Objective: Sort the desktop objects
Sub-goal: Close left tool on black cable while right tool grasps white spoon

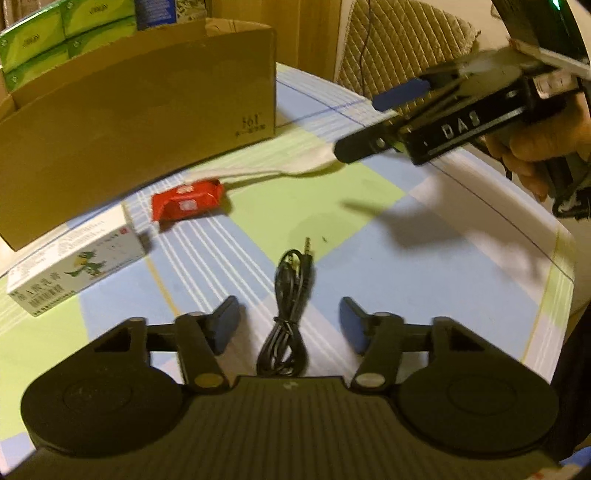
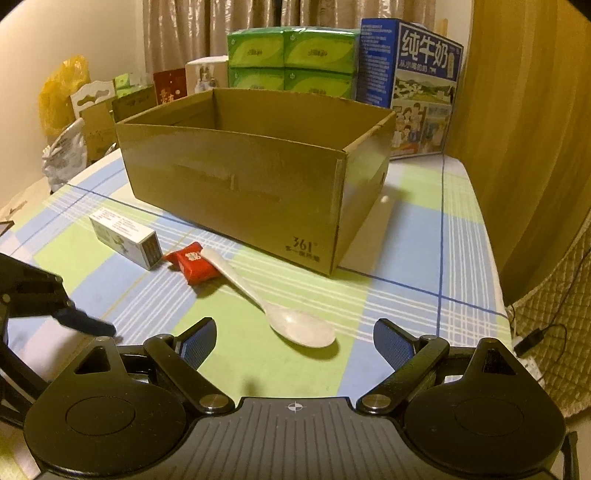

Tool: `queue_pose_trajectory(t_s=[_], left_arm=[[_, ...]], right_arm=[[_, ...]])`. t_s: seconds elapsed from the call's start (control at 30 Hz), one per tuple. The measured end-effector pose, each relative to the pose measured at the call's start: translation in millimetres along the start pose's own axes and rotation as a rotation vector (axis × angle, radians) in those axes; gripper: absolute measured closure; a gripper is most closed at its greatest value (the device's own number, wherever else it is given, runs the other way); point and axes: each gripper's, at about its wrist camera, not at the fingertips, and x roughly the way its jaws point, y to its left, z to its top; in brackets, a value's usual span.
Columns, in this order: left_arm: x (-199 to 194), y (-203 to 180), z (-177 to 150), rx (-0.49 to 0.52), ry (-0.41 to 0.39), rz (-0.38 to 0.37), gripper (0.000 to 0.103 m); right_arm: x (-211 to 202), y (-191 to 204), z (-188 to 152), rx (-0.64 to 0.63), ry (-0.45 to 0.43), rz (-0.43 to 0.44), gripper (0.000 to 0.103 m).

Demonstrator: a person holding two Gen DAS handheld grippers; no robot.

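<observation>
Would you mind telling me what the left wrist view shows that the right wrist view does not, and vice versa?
Only the left wrist view shows the coiled black audio cable between the open left tool. Only the right shows the blue milk carton and the brown cardboard box's interior. Both share the white ceramic spoon, red candy packet and white medicine box.

A table [image 2: 406, 229] wears a blue and green checked cloth. Curtains [image 2: 207, 33] hang behind it. A quilted chair [image 1: 402, 48] stands close by in warm light.
</observation>
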Motion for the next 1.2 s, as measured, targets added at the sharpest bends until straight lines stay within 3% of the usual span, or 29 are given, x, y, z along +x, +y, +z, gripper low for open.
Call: queue_pose_trajectory(t_s=[0.07,0.23,0.47,0.77,1.2], left_arm=[[1,-1,0,-0.003,-0.006,0.007,0.059],[0,5,5,-0.053,0.003,0.031,0.092],[3,27,3,-0.138,0.009,0.097,0.092],[6,42,4,-0.196,0.002,0.105,0.092],[5,42,1,-0.22,0.005,0.093,0.092]], right_arm=[[3,0,1,-0.002,0.002,0.007,0.013],[13,0,3,-0.025,0.019,0.02,0.013],[31,-5,2,-0.064,0.052,0.031,0.014],[57,-18,0,-0.049,0.1,0.063,0.028],[48,-5,-2,0.055,0.191,0.061,0.082]])
